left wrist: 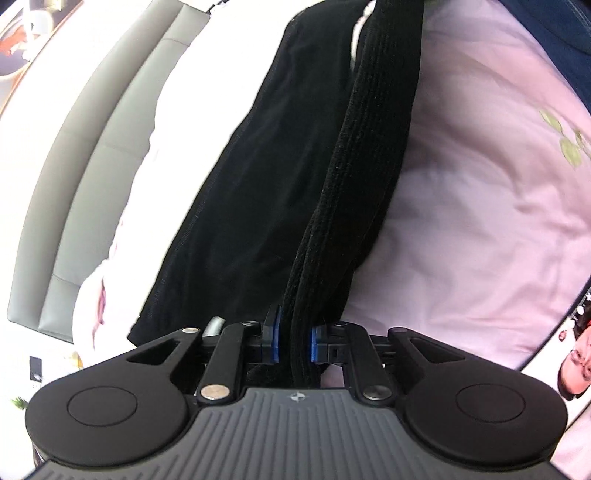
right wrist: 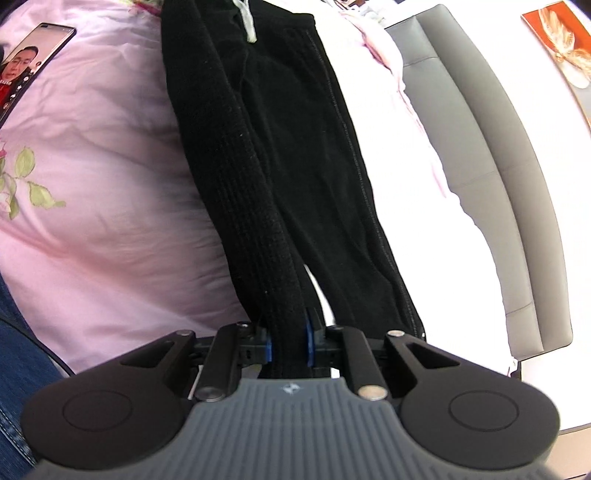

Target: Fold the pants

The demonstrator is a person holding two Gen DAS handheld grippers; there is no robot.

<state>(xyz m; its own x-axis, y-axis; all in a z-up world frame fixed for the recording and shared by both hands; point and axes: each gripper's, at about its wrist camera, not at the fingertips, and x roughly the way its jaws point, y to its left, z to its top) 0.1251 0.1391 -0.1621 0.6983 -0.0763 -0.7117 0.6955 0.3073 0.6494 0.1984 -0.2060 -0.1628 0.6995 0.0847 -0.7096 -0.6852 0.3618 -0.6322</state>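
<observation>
Black pants (left wrist: 280,155) lie stretched across a pink quilt, with a ribbed waistband strip (left wrist: 373,177) raised off the cloth. My left gripper (left wrist: 295,341) is shut on that ribbed band, which is squeezed between the blue pads (left wrist: 275,334). In the right wrist view the same black pants (right wrist: 295,155) run away from the camera, a white drawstring (right wrist: 247,22) hanging at the far end. My right gripper (right wrist: 288,343) is shut on the ribbed band (right wrist: 243,206), its blue pads (right wrist: 307,341) pressing both sides. The band lifts from both grips toward the far end.
The pink floral quilt (left wrist: 480,221) covers the bed under the pants. A grey padded headboard (right wrist: 509,177) runs along one side. A phone with a lit screen (right wrist: 26,62) lies on the quilt. Blue denim of a person's leg (right wrist: 14,369) shows at the left edge.
</observation>
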